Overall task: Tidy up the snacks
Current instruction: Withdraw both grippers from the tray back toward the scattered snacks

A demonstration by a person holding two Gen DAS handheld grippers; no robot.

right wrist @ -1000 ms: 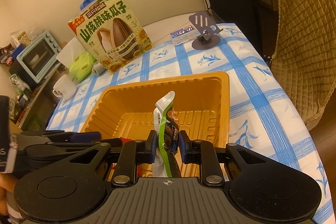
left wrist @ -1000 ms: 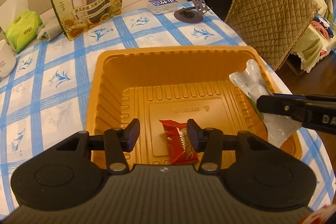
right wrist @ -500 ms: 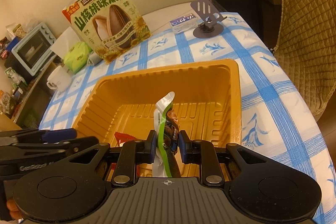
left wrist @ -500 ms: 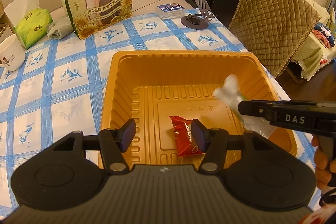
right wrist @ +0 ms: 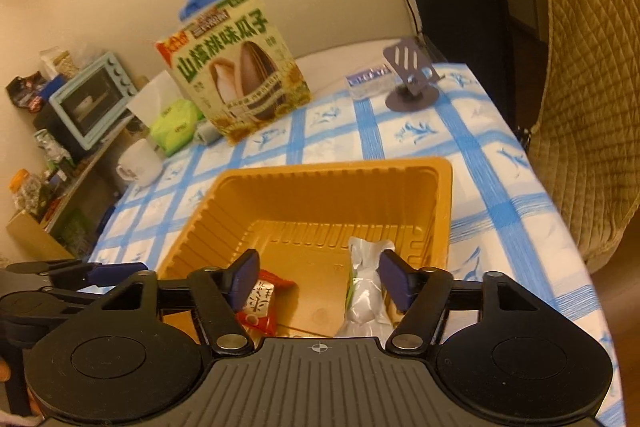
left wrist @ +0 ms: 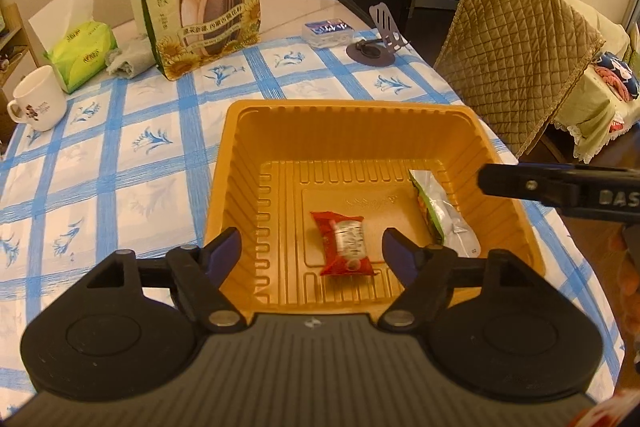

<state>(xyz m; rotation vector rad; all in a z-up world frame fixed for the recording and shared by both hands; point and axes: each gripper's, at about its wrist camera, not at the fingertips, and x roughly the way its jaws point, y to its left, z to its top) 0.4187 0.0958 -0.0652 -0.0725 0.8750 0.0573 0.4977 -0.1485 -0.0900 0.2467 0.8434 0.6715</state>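
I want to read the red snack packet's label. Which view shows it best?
The left wrist view: the red snack packet lies unobstructed on the orange tray floor. The right wrist view shows it partly hidden behind that gripper's left finger.

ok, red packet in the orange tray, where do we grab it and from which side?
Take the red snack packet across its narrow middle, coming straight down from above. It lies flat on the floor of the orange tray, long axis running away from the left wrist camera, crimped ends near and far, tray walls blocking any side approach.

- Below my jaws, the orange tray [left wrist: 236, 163] looks like glossy ribbed plastic
- Both wrappers, red [left wrist: 343, 243] and silver-green [left wrist: 440, 213], shine like foil
- Beyond it, the checked tablecloth [left wrist: 120, 147] looks like matt cloth
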